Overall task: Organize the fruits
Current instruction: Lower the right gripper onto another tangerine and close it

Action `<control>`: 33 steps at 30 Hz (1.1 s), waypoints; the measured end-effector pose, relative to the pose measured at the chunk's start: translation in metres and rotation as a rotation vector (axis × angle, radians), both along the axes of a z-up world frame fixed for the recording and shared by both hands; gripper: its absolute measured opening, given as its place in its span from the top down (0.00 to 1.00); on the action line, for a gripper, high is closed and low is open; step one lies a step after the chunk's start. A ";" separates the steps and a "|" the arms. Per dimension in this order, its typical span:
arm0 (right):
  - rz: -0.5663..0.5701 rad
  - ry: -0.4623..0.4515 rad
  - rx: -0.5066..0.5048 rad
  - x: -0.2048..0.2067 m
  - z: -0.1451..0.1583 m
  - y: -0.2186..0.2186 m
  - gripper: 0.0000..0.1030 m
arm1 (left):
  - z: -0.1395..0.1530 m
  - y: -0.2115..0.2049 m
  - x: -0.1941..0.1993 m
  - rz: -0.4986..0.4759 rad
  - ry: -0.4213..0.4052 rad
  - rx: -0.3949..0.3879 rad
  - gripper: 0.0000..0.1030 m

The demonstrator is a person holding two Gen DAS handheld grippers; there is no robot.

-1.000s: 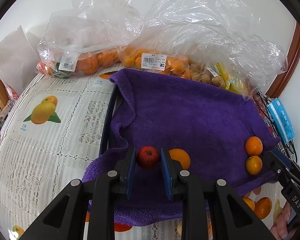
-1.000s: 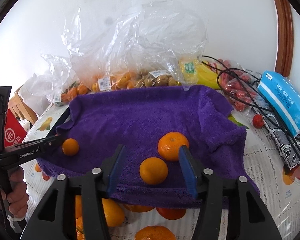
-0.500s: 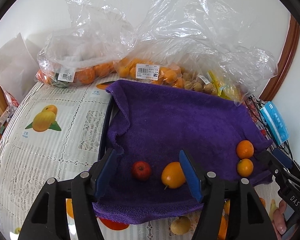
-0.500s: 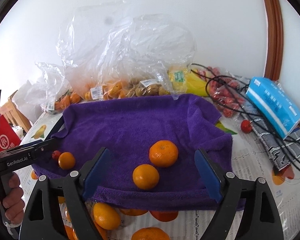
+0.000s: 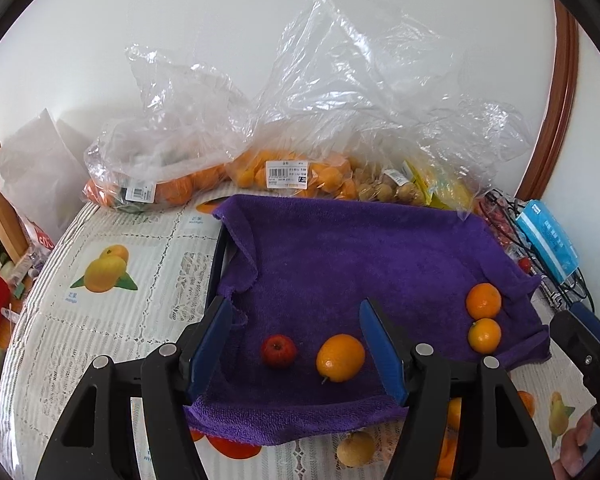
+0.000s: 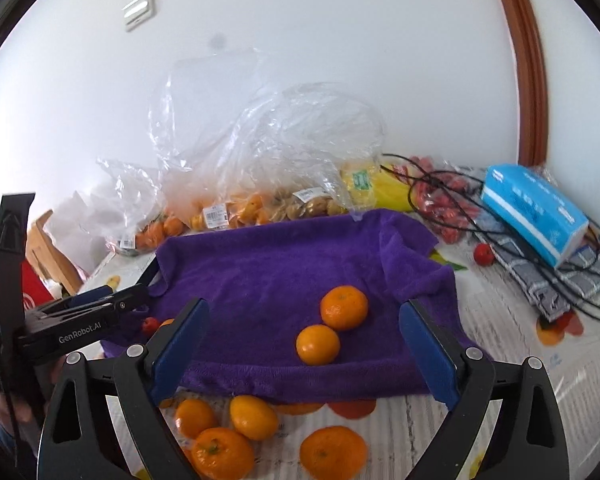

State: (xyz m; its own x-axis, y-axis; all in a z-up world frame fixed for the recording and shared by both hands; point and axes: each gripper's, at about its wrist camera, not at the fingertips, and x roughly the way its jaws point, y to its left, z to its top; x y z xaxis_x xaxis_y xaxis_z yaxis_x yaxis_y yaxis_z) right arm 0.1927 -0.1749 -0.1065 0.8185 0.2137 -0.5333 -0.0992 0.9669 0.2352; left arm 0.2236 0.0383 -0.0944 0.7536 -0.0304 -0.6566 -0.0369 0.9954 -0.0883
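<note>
A purple towel (image 5: 360, 256) lines a tray on the table. My left gripper (image 5: 296, 344) is open and empty, its jaws on either side of a small red apple (image 5: 278, 351) and an orange fruit (image 5: 340, 357) lying on the towel. Two mandarins (image 5: 484, 316) lie at the towel's right side. My right gripper (image 6: 302, 354) is open wide and empty, pulled back from those two mandarins (image 6: 332, 324). Several loose mandarins (image 6: 236, 436) lie on the tablecloth in front of the towel. The left gripper (image 6: 84, 320) shows at the left of the right wrist view.
Clear plastic bags of oranges and small fruit (image 5: 284, 172) line the wall behind the towel. A blue tissue pack (image 6: 536, 212), black cables (image 6: 500, 236), a grey cloth (image 6: 540, 276) and a small red fruit (image 6: 483, 255) lie at the right. A pale fruit (image 5: 355, 448) sits before the towel.
My left gripper opened, let go of the red apple onto the towel beside the orange fruit, and drew back. My right gripper opened wider and pulled back and up from the two mandarins.
</note>
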 end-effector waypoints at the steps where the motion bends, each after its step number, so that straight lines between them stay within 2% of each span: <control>1: -0.010 0.026 0.012 -0.001 0.001 -0.003 0.08 | 0.001 0.000 -0.001 -0.002 -0.004 -0.003 0.38; 5: -0.032 0.091 0.028 -0.006 0.001 -0.011 0.08 | 0.007 0.002 -0.005 -0.002 -0.017 -0.020 0.38; 9: -0.044 0.111 0.018 -0.017 -0.004 -0.015 0.08 | 0.009 0.004 -0.007 -0.013 -0.017 -0.052 0.38; 11: -0.044 0.116 -0.004 -0.024 -0.008 -0.013 0.12 | 0.010 0.005 -0.007 -0.013 -0.010 -0.058 0.38; 15: -0.042 0.149 -0.078 -0.033 -0.019 -0.008 0.24 | 0.008 0.009 -0.007 -0.012 0.014 -0.089 0.37; 16: -0.047 0.171 -0.094 -0.033 -0.023 -0.007 0.30 | 0.008 0.011 -0.006 -0.010 0.020 -0.099 0.37; 19: -0.031 0.232 -0.070 -0.034 -0.034 -0.010 0.44 | 0.007 0.013 -0.005 -0.005 0.032 -0.119 0.37; 22: -0.010 0.258 -0.033 -0.036 -0.045 -0.010 0.44 | 0.005 0.016 -0.004 -0.003 0.040 -0.132 0.37; 27: -0.010 0.278 -0.118 -0.034 -0.059 0.002 0.44 | 0.004 0.015 -0.003 -0.002 0.051 -0.133 0.37; 31: -0.006 0.304 -0.090 -0.029 -0.067 0.002 0.44 | 0.003 0.012 -0.003 -0.007 0.056 -0.126 0.37; 33: -0.016 0.299 -0.108 -0.028 -0.070 0.003 0.44 | 0.003 0.011 -0.002 -0.010 0.059 -0.125 0.37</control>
